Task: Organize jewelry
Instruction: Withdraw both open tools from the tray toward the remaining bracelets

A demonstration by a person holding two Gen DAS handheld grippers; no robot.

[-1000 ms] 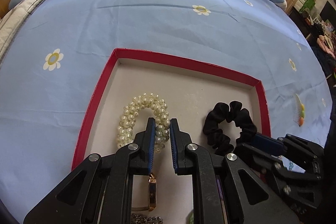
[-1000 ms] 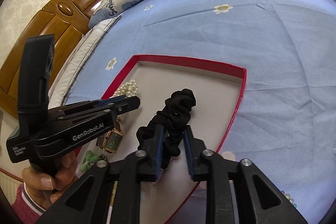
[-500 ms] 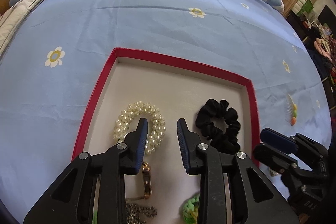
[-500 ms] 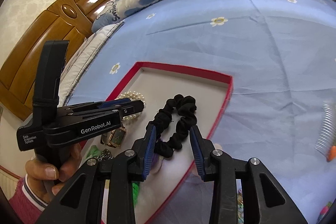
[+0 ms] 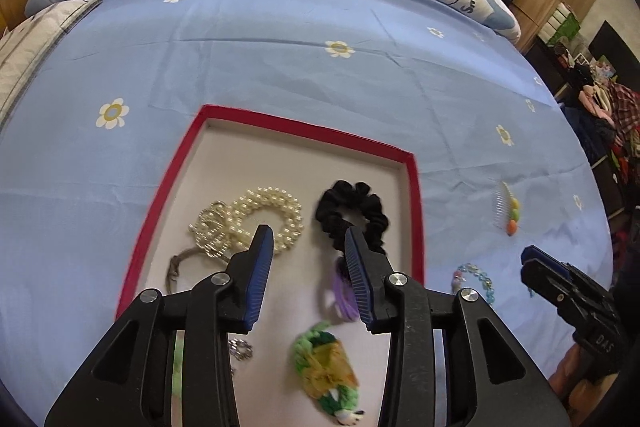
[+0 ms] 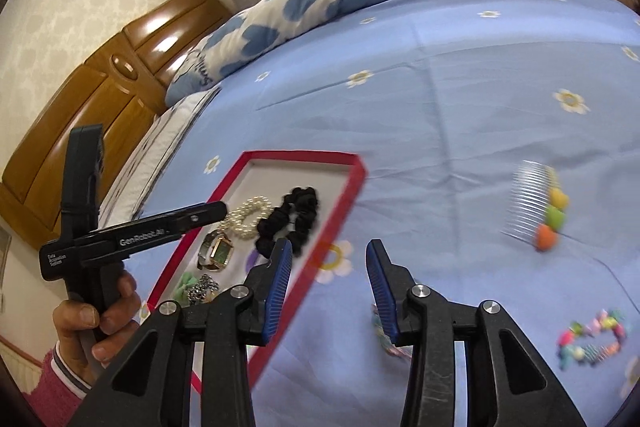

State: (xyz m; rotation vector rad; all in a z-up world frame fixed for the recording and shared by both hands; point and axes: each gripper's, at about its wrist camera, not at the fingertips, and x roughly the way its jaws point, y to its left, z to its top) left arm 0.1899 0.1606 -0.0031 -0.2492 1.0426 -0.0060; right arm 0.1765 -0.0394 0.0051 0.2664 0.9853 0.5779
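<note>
Both grippers have just let go and lifted off the tray (image 5: 416,187). The left gripper (image 5: 309,273) had its jaws nearly shut beside the pearl band (image 5: 276,215) a second ago; now they are opening, nothing between them, and the band lies loose on the tray floor. The right gripper (image 6: 329,287) was over the scrunchie (image 6: 294,217) inside the tray; now it has swung out over the bed sheet (image 6: 440,107), jaws opening and empty — the scrunchie stays in the tray, just beside the pearls. So two pieces look placed. A watch (image 6: 218,251) and green hair tie (image 5: 326,367) also sit in the tray. Left outside on the sheet — comb (image 6: 536,203), bead bracelet (image 6: 592,339), a chain bracelet (image 5: 474,277). Likely next is the right gripper going for one of those.
</note>
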